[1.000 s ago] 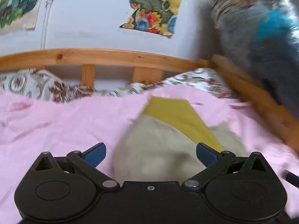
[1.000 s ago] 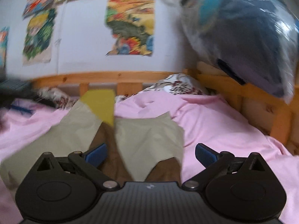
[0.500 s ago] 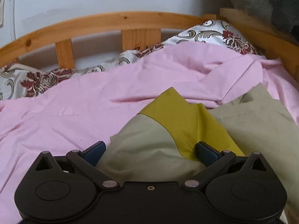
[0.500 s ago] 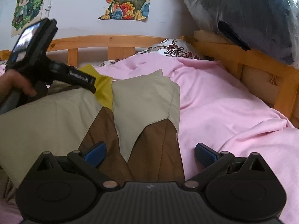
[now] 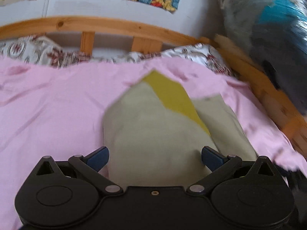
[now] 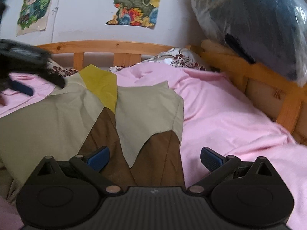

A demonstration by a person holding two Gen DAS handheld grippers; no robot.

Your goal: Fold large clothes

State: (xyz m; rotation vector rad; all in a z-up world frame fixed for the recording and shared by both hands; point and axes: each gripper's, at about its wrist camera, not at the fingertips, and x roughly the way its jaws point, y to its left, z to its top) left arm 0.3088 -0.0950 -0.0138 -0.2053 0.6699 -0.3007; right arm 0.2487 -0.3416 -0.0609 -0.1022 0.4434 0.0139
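A large garment (image 5: 153,126) of beige, mustard and brown panels lies on the pink bed sheet (image 5: 49,103). In the left wrist view its beige part fills the space ahead of my left gripper (image 5: 155,156), which is open and holds nothing. In the right wrist view the garment (image 6: 142,111) shows its brown lower panels under my right gripper (image 6: 154,157), which is open and empty above it. My left gripper also shows in the right wrist view (image 6: 21,84), blurred at the far left edge of the garment.
A wooden bed rail (image 6: 107,47) runs along the back and down the right side (image 6: 268,76). A floral pillow (image 6: 180,59) lies at the head. A big plastic-wrapped bundle (image 6: 259,23) sits on the right rail. Posters (image 6: 134,2) hang on the wall.
My left gripper has pulled back and risen, so the garment sits farther ahead and the view is blurred. In the right wrist view it has shifted left. The right gripper has hardly moved.
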